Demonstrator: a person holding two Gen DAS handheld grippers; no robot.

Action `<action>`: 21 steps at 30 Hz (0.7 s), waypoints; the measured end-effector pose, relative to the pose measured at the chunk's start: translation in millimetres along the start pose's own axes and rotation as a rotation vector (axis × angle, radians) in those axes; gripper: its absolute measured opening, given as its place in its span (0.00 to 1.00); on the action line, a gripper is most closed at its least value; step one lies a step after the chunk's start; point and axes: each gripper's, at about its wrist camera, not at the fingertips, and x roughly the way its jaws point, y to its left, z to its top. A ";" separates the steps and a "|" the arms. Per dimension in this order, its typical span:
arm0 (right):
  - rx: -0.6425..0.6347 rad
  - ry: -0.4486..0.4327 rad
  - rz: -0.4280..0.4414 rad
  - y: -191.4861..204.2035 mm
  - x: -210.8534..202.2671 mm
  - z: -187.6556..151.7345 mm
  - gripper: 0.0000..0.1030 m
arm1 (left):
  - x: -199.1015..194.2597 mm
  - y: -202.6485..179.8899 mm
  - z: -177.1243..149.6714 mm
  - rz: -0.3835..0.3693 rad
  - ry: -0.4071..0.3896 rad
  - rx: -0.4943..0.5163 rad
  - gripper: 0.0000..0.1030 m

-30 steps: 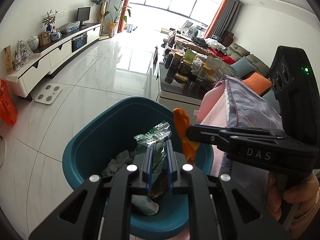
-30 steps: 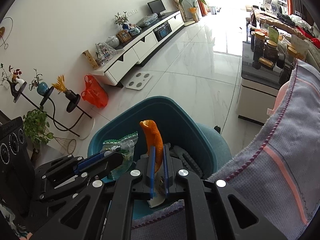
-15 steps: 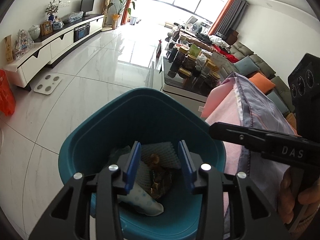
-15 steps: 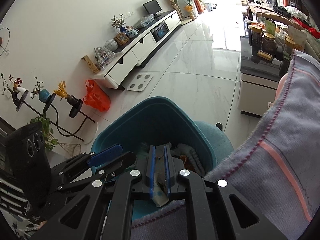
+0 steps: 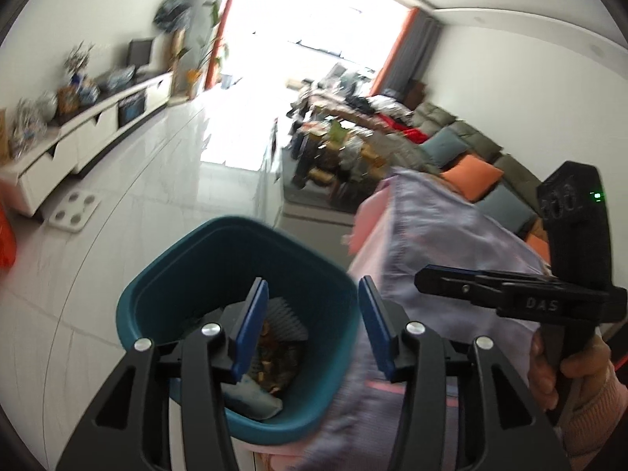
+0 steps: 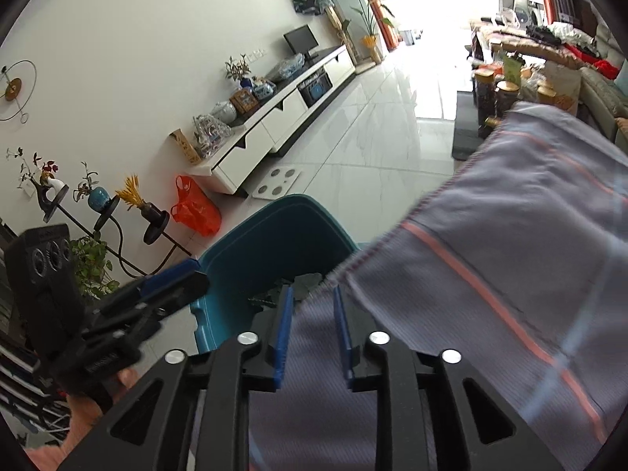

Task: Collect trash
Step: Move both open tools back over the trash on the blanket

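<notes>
Teal bin (image 5: 196, 259) of mixed trash (image 5: 274, 349)

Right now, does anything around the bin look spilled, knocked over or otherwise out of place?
Nothing stands out. The teal bin stands upright with the trash inside it, none on the floor nearby. Both grippers, left and right, are opening with nothing between their fingers.
</notes>
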 end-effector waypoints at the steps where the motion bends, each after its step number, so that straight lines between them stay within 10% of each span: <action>1: -0.003 -0.010 -0.008 -2.4 -8.0 -2.8 0.27 | -6.7 -11.1 -0.2 -0.025 -0.015 0.022 0.49; 9: 0.011 -0.118 -0.114 -36.2 -97.2 -43.8 0.34 | -20.4 -96.1 -11.5 -0.209 -0.046 0.168 0.57; 21: 0.196 -0.259 -0.388 -122.0 -220.1 -123.1 0.40 | 37.3 -236.4 -49.6 -0.438 0.149 0.358 0.58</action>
